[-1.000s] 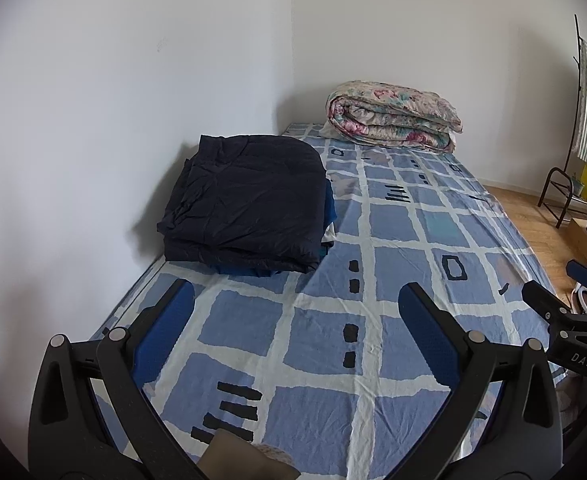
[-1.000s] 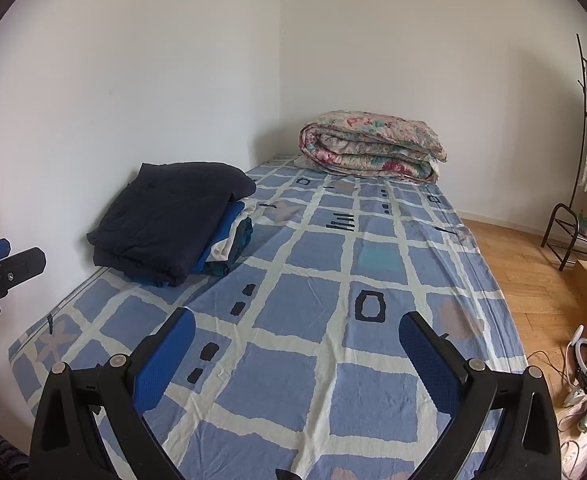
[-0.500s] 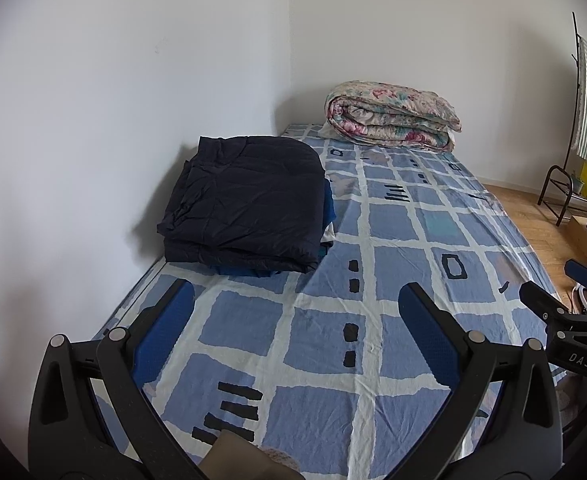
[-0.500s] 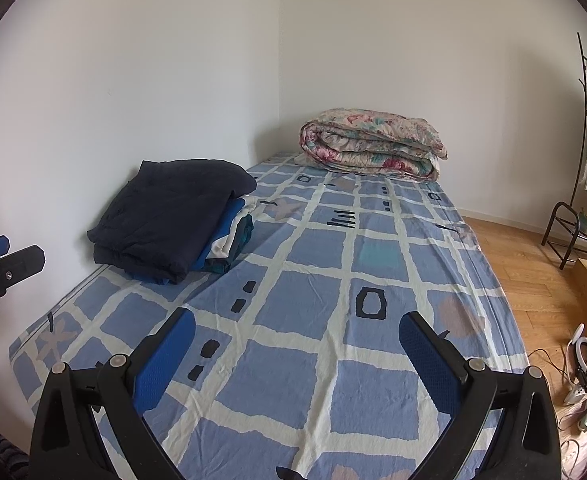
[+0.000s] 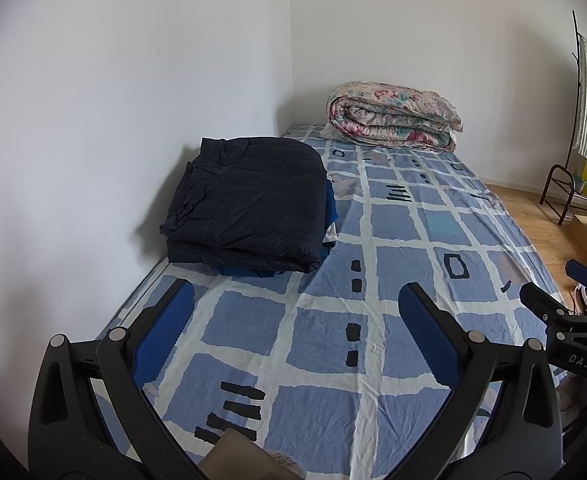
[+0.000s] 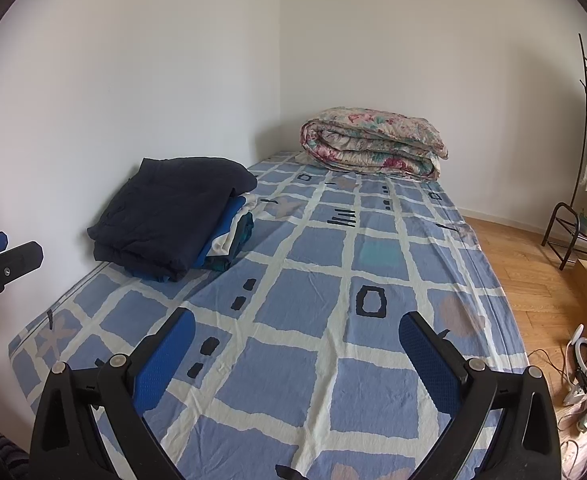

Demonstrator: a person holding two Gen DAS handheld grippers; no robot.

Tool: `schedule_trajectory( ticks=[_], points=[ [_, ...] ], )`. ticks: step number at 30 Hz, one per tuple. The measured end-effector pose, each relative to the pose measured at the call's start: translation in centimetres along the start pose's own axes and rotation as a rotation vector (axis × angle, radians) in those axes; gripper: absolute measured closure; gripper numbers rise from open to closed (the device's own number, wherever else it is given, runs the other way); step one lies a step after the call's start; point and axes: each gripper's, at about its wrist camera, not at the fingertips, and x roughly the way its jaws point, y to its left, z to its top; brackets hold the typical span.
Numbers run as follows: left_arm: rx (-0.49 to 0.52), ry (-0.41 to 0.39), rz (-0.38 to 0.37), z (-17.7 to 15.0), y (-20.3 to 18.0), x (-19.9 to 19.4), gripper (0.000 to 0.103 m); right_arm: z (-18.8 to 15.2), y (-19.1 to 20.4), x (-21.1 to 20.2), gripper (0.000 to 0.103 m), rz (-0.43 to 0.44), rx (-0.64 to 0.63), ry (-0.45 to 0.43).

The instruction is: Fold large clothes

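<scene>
Folded clothes (image 5: 249, 204) stacked on bed (image 5: 393, 264); left gripper (image 5: 295, 332), right gripper (image 6: 297, 354) wide, empty.

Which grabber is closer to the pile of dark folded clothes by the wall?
Left. The left gripper hovers open over the bed just short of the stack of folded clothes. The right gripper is open too, off to the stack's right.

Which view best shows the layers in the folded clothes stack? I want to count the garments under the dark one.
The right wrist view: the folded clothes stack shows its open side, with blue, white and teal layers under the dark top garment. The left wrist view shows mostly the dark top, with slivers of blue and white at the edge.
</scene>
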Motion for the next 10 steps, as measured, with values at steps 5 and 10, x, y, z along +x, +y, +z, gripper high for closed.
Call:
schedule_trajectory(
  ticks=[5,10],
  points=[
    [-0.005,-0.009,-0.003,0.04,-0.01,-0.12,0.0,-0.07,-0.15,-0.02,0.0,0.002,-0.001,0.004],
    [-0.01,-0.007,0.0,0.29,0.34,0.22,0.0,-0.64,-0.26,-0.02,0.0,0.004,0.002,0.007]
  ],
)
